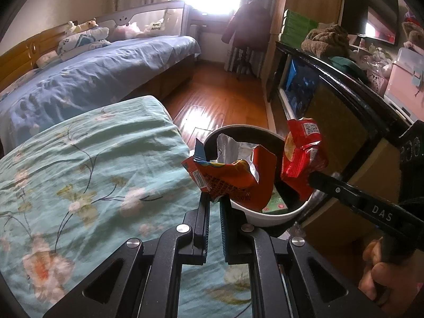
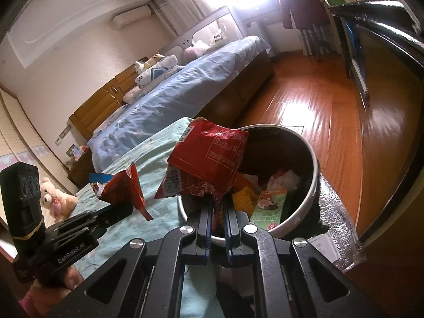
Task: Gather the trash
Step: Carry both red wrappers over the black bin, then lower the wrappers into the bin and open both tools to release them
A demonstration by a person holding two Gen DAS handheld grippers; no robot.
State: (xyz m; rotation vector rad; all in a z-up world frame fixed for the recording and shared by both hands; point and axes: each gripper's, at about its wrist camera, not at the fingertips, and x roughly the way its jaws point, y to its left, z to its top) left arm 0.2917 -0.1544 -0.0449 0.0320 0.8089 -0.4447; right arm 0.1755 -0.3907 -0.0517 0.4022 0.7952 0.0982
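Two snack wrappers held up at the trash bin (image 2: 315, 175), the landmark here. Left gripper (image 1: 214, 198) closed almost fully on a torn orange wrapper (image 1: 228, 177), foil lining showing, hanging over the near rim of the bin, partly above the opening and partly above the green floral bedspread (image 1: 79, 175) beside the bin. Right gripper (image 2: 217, 209) likewise pinched nearly shut on a red wrapper (image 2: 209, 159), crumpled, lifted above the near edge of the bin. Inside the bin: a green carton (image 2: 267, 206) and other scraps, so some collecting already done by the look of it.

Risks, as judged from here:
- Release too early on the left, and the orange wrapper likely to slide off the rim onto the bedspread rather than in, since much of it overhangs the outside.
- Light, stiff foil: apt to catch air or spring open and drift clear of the opening.
- Red wrapper wide against the mouth of the bin; could bridge the rim and perch there instead of dropping.
- Both grippers close together above the bin; a knock between them, or a wrapper snagging on the other, quite possible.
- A bump against the rim could tip or shift the bin.
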